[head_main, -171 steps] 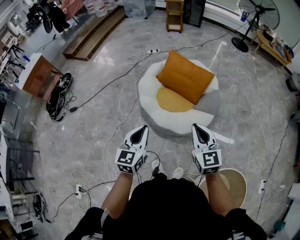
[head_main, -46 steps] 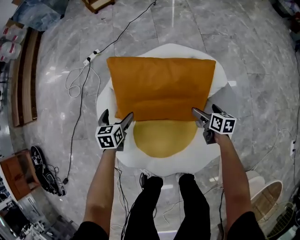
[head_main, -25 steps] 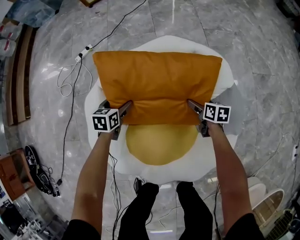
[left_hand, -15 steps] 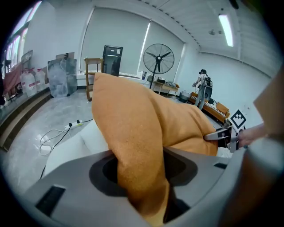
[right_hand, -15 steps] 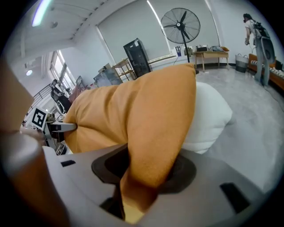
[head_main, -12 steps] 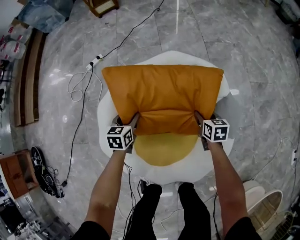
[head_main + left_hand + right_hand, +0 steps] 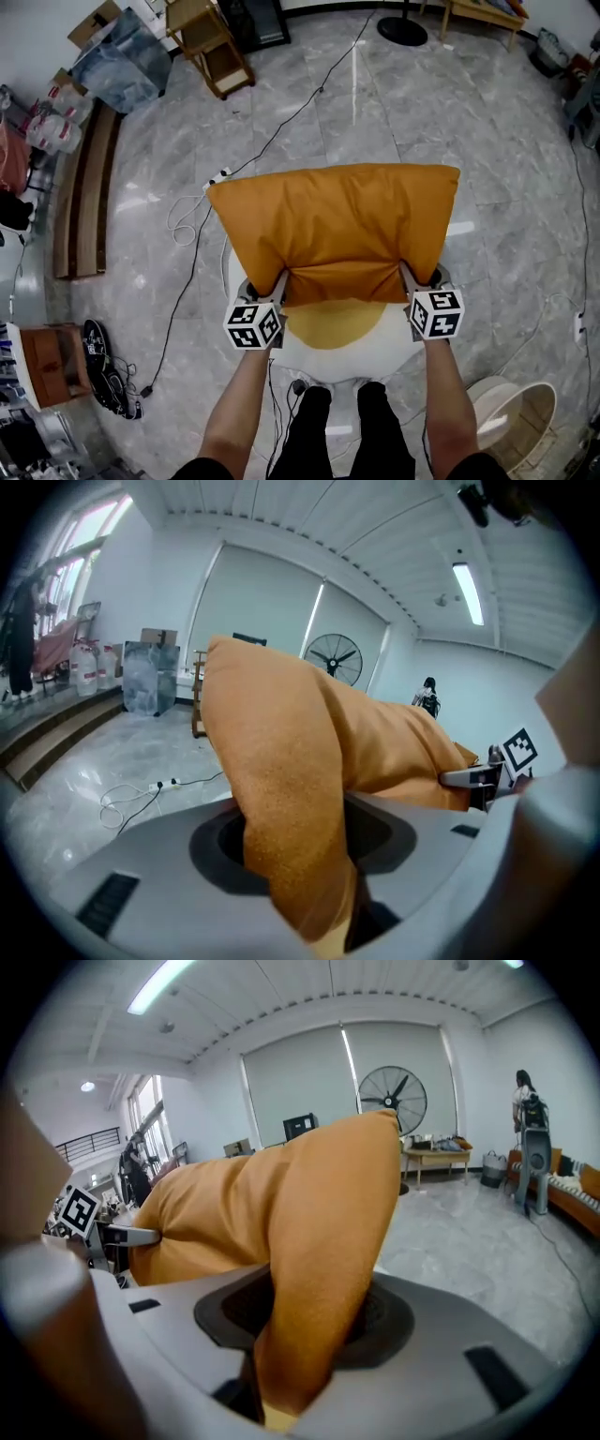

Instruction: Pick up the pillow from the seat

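Observation:
An orange pillow (image 7: 333,225) hangs lifted above the white round seat (image 7: 375,345) with its yellow centre (image 7: 333,323). My left gripper (image 7: 278,281) is shut on the pillow's near left corner, and my right gripper (image 7: 410,277) is shut on its near right corner. In the left gripper view the orange fabric (image 7: 281,780) is pinched between the left gripper's (image 7: 300,855) grey jaws, with the right gripper (image 7: 487,775) at the far corner. The right gripper view shows the pillow (image 7: 319,1232) bunched in the right gripper (image 7: 300,1335), with the left gripper (image 7: 103,1232) beyond.
A power strip with cable (image 7: 220,176) lies on the marble floor left of the seat. A wooden stool (image 7: 211,42) and a fan base (image 7: 403,28) stand further off. A long wooden bench (image 7: 84,202) and shoes (image 7: 103,347) are at left, a round basket (image 7: 511,417) at lower right.
Both grippers closed on the pillow's near corners and raised it off the seat toward me. The yellow seat centre now shows below the pillow's edge.

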